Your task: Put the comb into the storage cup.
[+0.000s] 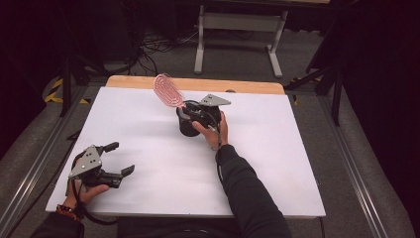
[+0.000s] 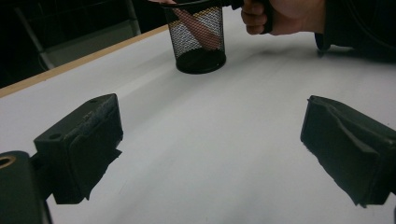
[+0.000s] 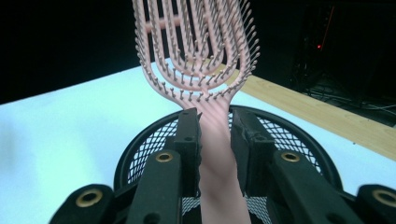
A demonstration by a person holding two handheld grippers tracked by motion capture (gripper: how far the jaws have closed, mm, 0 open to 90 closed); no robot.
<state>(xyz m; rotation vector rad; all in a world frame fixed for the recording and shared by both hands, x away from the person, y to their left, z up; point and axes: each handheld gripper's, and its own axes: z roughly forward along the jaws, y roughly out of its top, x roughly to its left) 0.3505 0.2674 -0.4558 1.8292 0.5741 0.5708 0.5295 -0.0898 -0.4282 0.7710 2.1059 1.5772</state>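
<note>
- Clamping the pink hairbrush [image 3: 212, 140] by its handle, the right gripper [image 3: 215, 135] has its two black jaws pressed on either side of it, just below the bristled head.
- The hairbrush stands tilted in the black mesh cup [image 1: 187, 123], handle down inside and head [image 1: 167, 90] leaning out over the rim, towards the far wooden edge of the table [image 1: 148, 144].
- The right hand [image 1: 214, 130] comes in from the near side, forearm stretched across the white table, gripper over the cup's mouth.
- The left gripper [image 1: 120, 158] has its jaws spread wide with nothing between them.
- It rests low near the table's front left corner, well apart from the cup, its left hand [image 1: 89, 191] at the edge.
</note>
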